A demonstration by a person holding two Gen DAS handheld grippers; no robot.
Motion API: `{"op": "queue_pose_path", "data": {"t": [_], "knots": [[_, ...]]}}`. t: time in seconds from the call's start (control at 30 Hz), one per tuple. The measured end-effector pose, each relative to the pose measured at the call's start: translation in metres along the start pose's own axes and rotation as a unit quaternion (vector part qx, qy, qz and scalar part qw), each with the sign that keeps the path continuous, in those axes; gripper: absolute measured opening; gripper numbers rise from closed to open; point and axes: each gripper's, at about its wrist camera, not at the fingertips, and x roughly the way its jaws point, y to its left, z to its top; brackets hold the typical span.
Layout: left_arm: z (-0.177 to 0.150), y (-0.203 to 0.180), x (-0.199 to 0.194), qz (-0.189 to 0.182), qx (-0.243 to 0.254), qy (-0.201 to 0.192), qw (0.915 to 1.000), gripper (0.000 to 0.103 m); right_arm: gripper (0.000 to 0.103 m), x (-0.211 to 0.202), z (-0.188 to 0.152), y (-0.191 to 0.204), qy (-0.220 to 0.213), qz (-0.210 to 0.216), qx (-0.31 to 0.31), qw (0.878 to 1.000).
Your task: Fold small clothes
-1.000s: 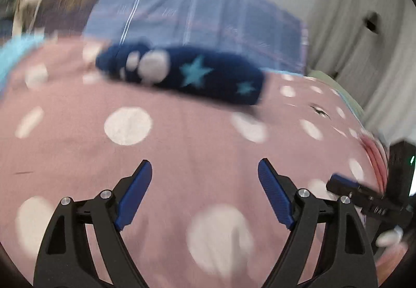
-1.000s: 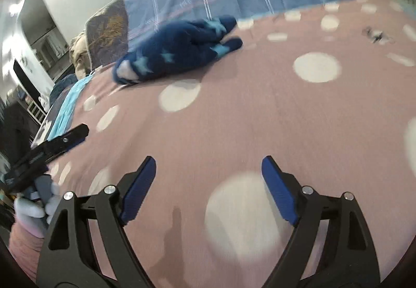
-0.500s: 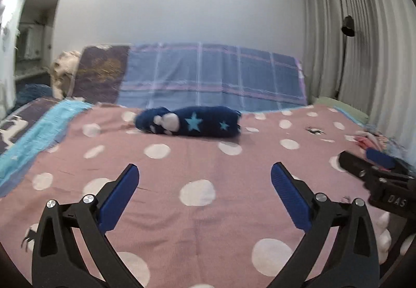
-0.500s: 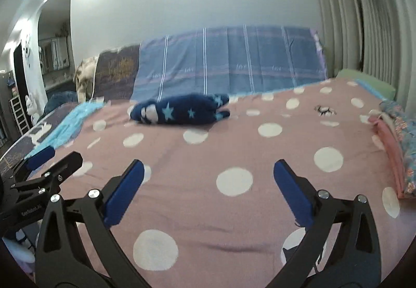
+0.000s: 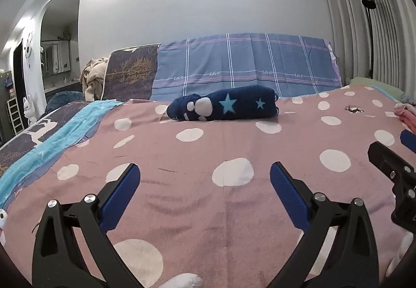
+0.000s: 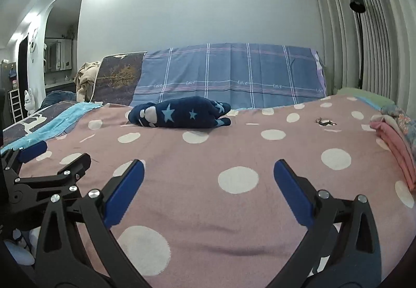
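We judge the navy star garment (image 5: 228, 106), bundled well beyond both spread, empty tongs (image 5: 205, 178) (image 6: 208, 176), soft and light; best pinched at its edges.

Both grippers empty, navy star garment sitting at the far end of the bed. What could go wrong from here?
1. The navy star garment lies bunched in a rounded roll, so it may slump open; both grippers are away from it.
2. The left gripper and right gripper sit side by side with jaws wide; reaching in together, they might clash.
3. The pink folded clothes sit at the spotted blanket's right edge and could be knocked off.
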Motion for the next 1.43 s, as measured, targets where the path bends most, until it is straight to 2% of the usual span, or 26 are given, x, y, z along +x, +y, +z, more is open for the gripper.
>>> {"op": "queue_pose_path", "data": {"t": [0.27,0.47,0.7,1.43], "knots": [[-0.002,-0.002,-0.003,0.0,-0.001,-0.003,1.0,0.1,0.101,0.007,-0.002,-0.006,0.017,0.006,0.021,1.0],[-0.002,-0.008,-0.005,0.001,0.013,-0.007,0.9999,0.1,0.101,0.006,-0.002,-0.001,0.016,0.005,0.009,1.0],[-0.002,-0.006,-0.004,0.0,-0.001,-0.003,1.0,0.1,0.101,0.004,-0.002,0.0,0.014,0.004,0.006,1.0],[-0.003,0.0,-0.001,0.002,-0.004,0.008,1.0,0.1,0.101,0.005,-0.001,-0.002,0.015,0.003,0.002,1.0]]}}
